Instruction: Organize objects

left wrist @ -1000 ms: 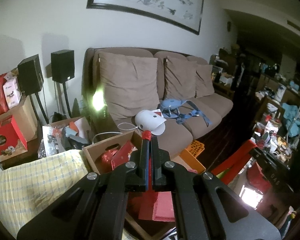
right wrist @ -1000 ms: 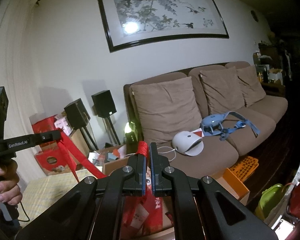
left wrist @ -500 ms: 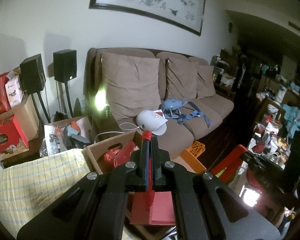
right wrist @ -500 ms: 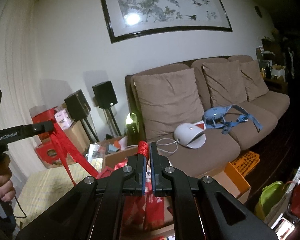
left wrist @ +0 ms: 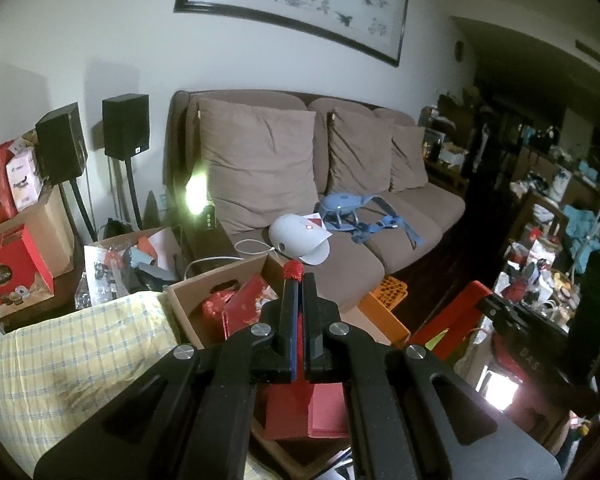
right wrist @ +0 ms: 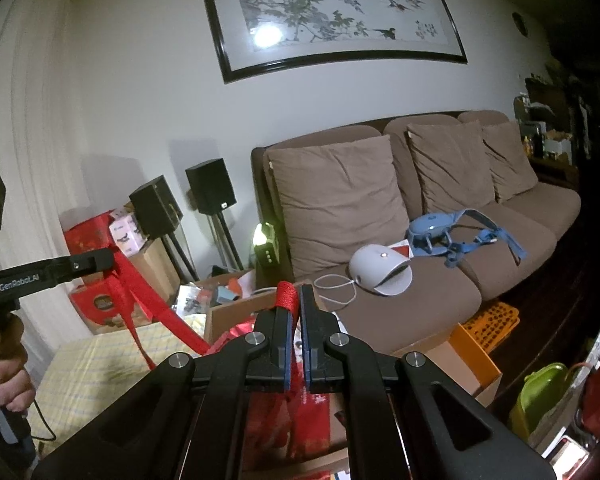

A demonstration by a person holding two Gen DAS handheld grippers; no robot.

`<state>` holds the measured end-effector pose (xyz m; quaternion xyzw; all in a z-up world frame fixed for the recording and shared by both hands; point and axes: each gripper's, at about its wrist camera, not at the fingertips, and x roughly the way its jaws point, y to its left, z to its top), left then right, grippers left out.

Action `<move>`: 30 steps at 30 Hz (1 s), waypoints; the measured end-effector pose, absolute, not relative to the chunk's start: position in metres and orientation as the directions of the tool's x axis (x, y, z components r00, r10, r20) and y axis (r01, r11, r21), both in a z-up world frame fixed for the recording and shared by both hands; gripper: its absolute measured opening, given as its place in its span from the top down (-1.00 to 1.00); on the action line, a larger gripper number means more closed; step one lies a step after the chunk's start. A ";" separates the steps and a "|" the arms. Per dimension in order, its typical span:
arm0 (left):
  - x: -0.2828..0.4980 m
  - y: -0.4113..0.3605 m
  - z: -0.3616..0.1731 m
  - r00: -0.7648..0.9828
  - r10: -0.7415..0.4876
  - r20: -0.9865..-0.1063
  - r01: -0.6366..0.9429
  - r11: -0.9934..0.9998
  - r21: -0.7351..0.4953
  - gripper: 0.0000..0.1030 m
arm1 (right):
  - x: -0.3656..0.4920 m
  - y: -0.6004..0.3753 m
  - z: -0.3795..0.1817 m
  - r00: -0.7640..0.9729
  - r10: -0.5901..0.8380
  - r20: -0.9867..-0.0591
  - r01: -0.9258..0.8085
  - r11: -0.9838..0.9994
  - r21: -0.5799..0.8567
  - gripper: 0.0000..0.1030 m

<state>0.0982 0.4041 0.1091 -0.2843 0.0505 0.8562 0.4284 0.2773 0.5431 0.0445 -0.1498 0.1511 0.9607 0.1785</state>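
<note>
Right wrist view, both grippers (right wrist: pixel 296 300) (left wrist: pixel 299 280) clamped on red cord (right wrist: pixel 287 296), held level.

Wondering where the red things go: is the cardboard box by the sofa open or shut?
Open: the cardboard box has no lid on top, and red packets show inside it.

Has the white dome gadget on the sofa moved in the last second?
No. The white dome gadget sits on the same sofa seat cushion, beside the blue harness.
</note>
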 end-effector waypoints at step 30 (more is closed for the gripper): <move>0.076 0.376 0.094 -0.517 0.659 -0.547 -0.702 -0.692 -0.170 0.97 | 0.266 0.548 0.038 -0.882 0.272 -0.385 -0.377 -0.897 0.230 0.93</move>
